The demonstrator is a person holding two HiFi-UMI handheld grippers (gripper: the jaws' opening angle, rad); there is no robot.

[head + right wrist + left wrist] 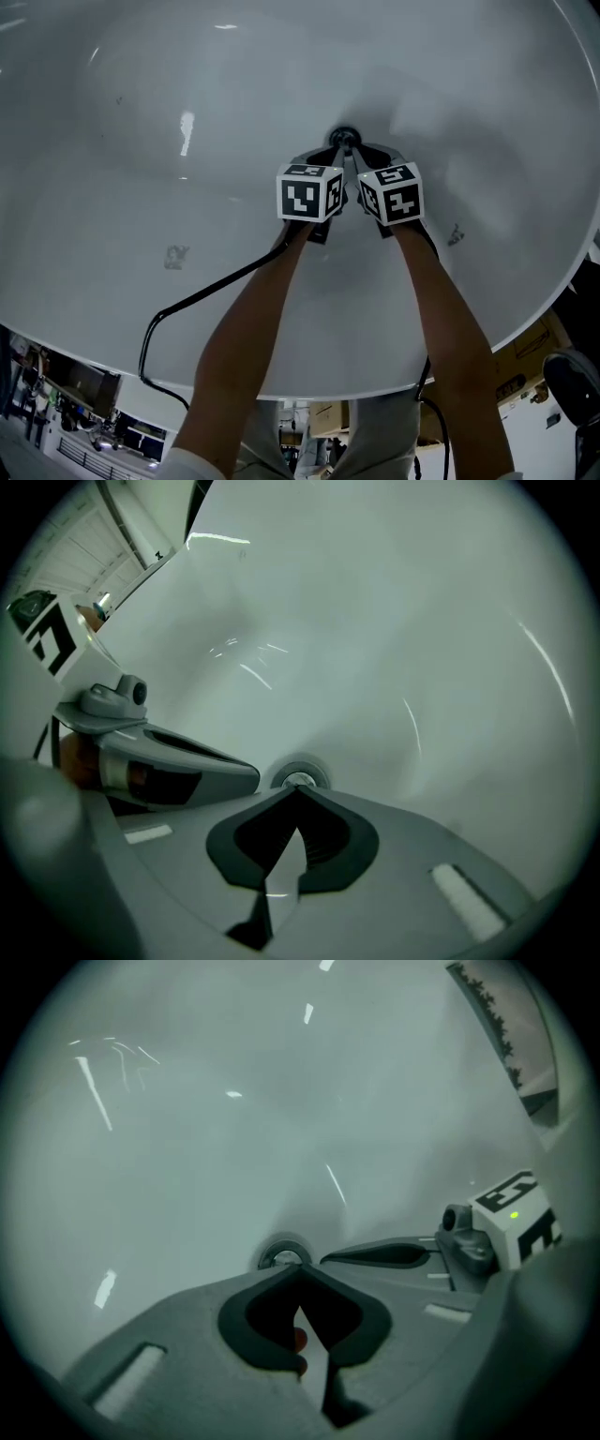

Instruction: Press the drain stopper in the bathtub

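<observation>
Drain stopper (299,779) just past both closed jaws; perhaps touching.

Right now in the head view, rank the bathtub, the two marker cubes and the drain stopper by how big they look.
1. Bathtub.
2. Left cube and right cube, about alike, so tied.
3. Drain stopper, smallest, partly hidden by the jaws.

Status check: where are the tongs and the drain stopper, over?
Left tongs shut, empty; right tongs shut, empty. Both tips at the drain stopper, contact not confirmed. Nothing in the way on the bathtub floor.
</observation>
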